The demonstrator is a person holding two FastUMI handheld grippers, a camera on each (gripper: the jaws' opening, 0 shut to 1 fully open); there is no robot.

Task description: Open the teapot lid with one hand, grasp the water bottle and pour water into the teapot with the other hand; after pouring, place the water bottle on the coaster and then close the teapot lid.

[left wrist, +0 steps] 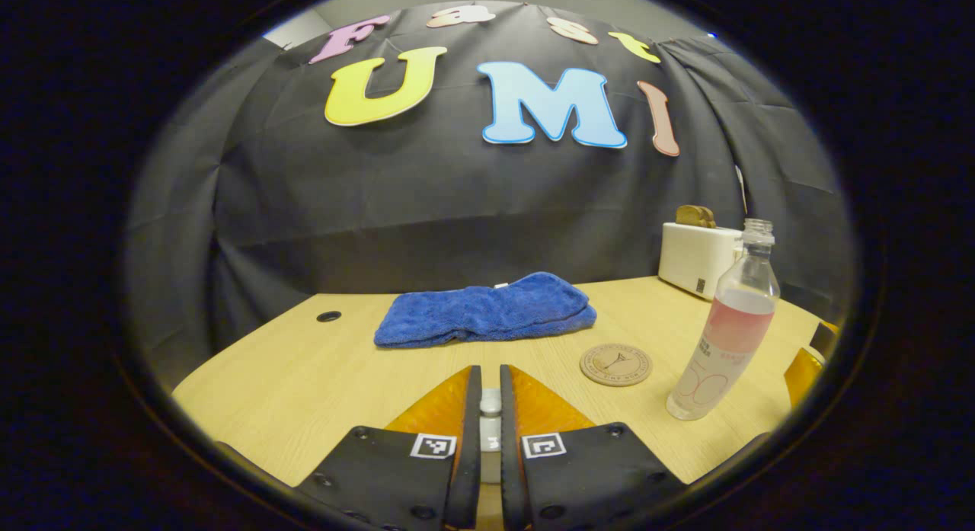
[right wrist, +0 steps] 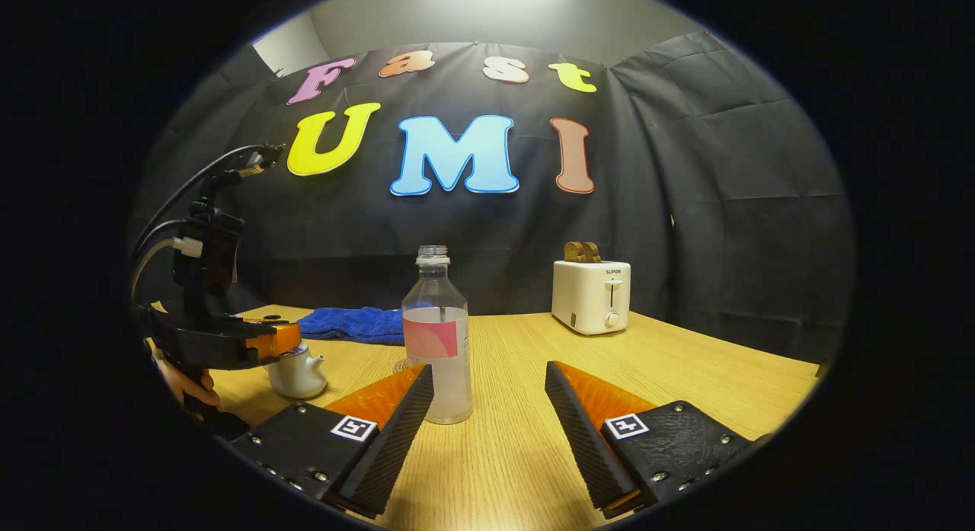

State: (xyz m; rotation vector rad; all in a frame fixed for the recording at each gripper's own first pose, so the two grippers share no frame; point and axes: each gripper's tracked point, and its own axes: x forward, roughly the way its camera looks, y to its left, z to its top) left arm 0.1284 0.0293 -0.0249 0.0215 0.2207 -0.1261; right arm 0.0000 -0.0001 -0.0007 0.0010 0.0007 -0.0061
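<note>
My left gripper [left wrist: 490,372] is shut on the white knob of the teapot lid [left wrist: 490,418], which shows in the narrow gap between its fingers. In the right gripper view that same gripper sits on top of the small white teapot [right wrist: 298,373] at the left, held by a hand; whether the lid is lifted I cannot tell. The uncapped clear water bottle [right wrist: 437,348] with a pink label stands upright on the table. My right gripper [right wrist: 489,375] is open just in front of it, the bottle close to its left finger. A round coaster [left wrist: 615,364] lies left of the bottle [left wrist: 727,333].
A folded blue towel [left wrist: 487,308] lies at the back of the wooden table [left wrist: 289,379]. A white toaster [right wrist: 592,295] with bread in it stands at the back right. A cable hole [left wrist: 329,316] is near the table's far left edge.
</note>
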